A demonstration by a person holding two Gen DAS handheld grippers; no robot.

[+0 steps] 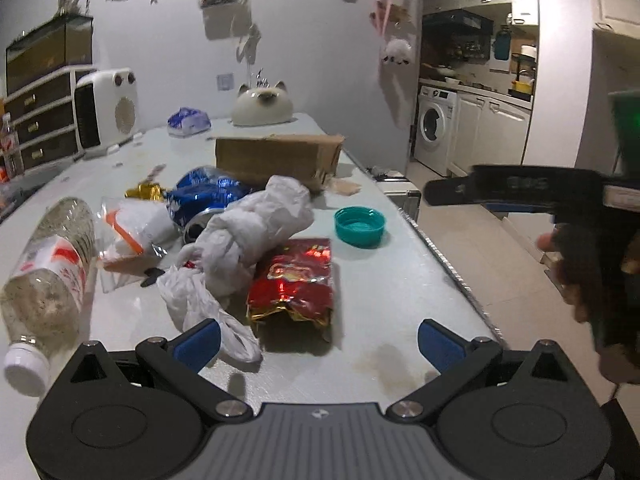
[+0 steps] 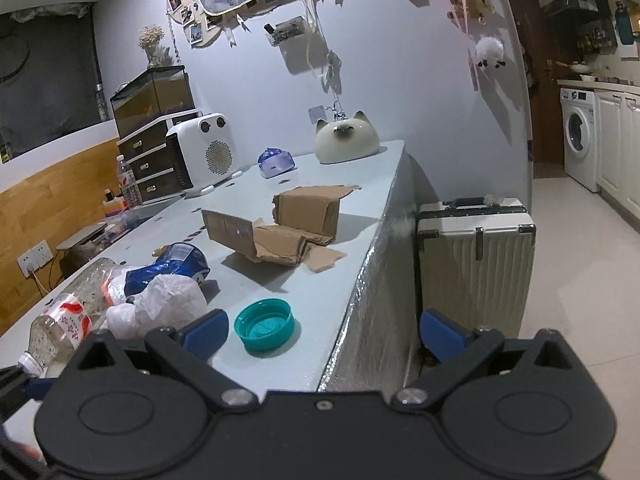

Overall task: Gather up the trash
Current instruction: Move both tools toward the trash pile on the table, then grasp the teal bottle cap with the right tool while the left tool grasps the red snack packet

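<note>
Both wrist cams low, facing table [image 1: 400, 280]

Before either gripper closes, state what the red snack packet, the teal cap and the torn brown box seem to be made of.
Red snack packet: likely metallised foil film; it is glossy, with sharp crinkles and a gold inner edge.
Teal cap: probably moulded plastic; it has a smooth, even sheen and a rigid round rim.
Torn brown box: looks like cardboard; it is matte, with ragged torn flaps.

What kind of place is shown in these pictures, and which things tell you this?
Most likely a small home, an open living area beside a kitchen. A washing machine stands under white cabinets, a suitcase sits on the floor by the table, and photos hang on the wall.
</note>
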